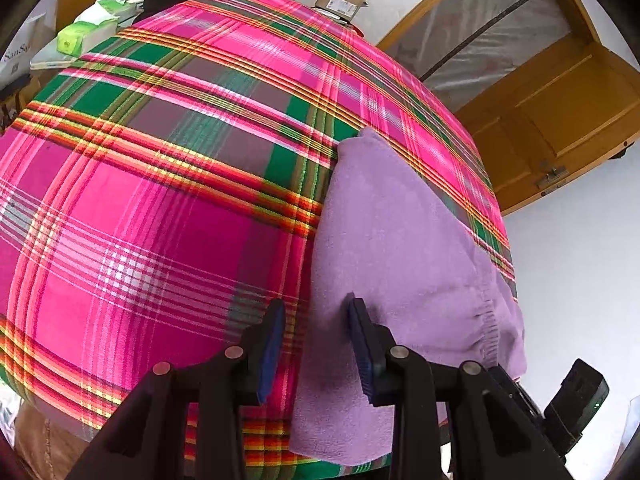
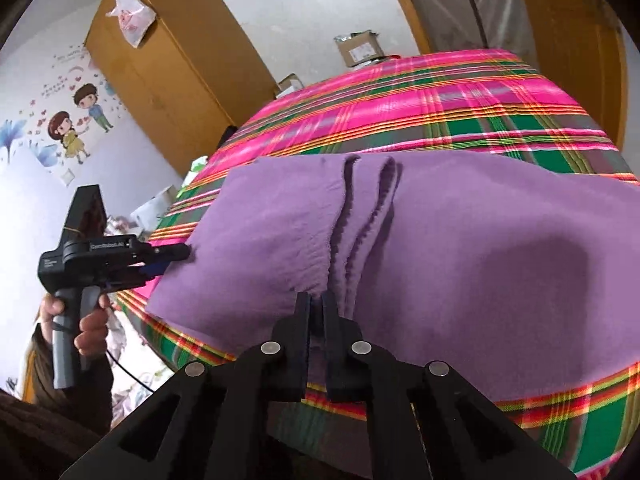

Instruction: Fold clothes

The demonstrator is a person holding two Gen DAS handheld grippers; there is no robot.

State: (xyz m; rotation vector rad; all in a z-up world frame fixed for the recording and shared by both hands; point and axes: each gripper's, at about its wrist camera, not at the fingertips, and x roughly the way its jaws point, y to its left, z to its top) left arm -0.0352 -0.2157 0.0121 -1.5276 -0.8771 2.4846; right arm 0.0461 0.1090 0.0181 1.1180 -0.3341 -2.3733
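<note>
Now we have the soft purple fleece garment (image 2: 440,248) lying part-folded on the pink and green plaid bed cover (image 1: 160,200), filling the middle of the right wrist view. Our right claw (image 2: 316,308) pinches its near edge at lower centre. Our left claw (image 1: 316,320) gapes wide astride the cloth's side edge; we should close it there before lifting both evenly.
</note>
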